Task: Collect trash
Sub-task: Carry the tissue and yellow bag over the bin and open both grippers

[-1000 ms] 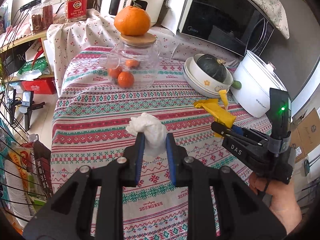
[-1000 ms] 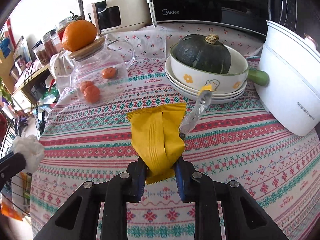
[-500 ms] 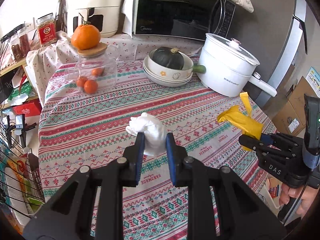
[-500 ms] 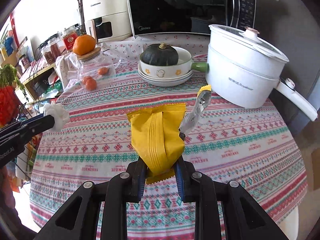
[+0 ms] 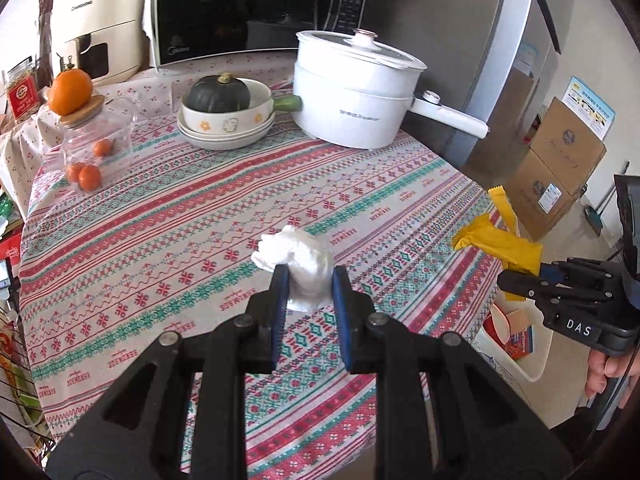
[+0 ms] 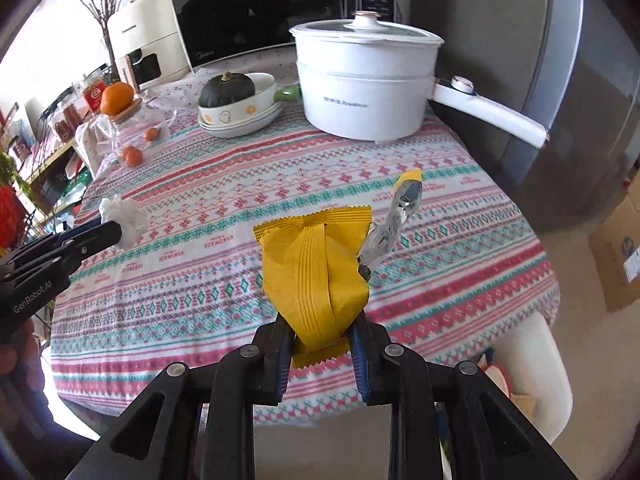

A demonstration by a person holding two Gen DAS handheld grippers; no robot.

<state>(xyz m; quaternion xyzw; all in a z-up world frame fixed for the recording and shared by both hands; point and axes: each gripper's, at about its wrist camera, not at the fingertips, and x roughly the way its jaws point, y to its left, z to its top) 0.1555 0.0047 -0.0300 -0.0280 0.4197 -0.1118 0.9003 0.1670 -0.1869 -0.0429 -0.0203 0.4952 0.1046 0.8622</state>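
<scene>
**Both grippers carry trash above the table's near edge**

The left gripper (image 5: 307, 278) is clamped on a crumpled white tissue (image 5: 298, 258), its blue pads pressing the wad from either side. The tissue hangs above the patterned tablecloth (image 5: 168, 216), over the near part of the table and clear of its surface.

The right gripper (image 6: 322, 334) is closed on a yellow wrapper (image 6: 316, 264), pinched at its lower end so that the rest fans upward. A torn strip of silvery foil with a yellow tip (image 6: 394, 220) sticks out from the wrapper's right side. Seen from the left wrist, the wrapper sits past the table's near right edge, above a white bin (image 5: 516, 354) that stands on the floor just beside the table and holds some scraps.

At the far edge of the table stand a white electric pot (image 5: 352, 92) with its handle pointing right, a stack of bowls (image 5: 226, 126) holding a dark green squash (image 5: 218, 92), and, toward the far left corner, a glass jar (image 5: 94, 148) of small oranges with a larger orange (image 5: 70, 86) on its wooden lid. A microwave (image 5: 248, 8) stands behind them.
</scene>
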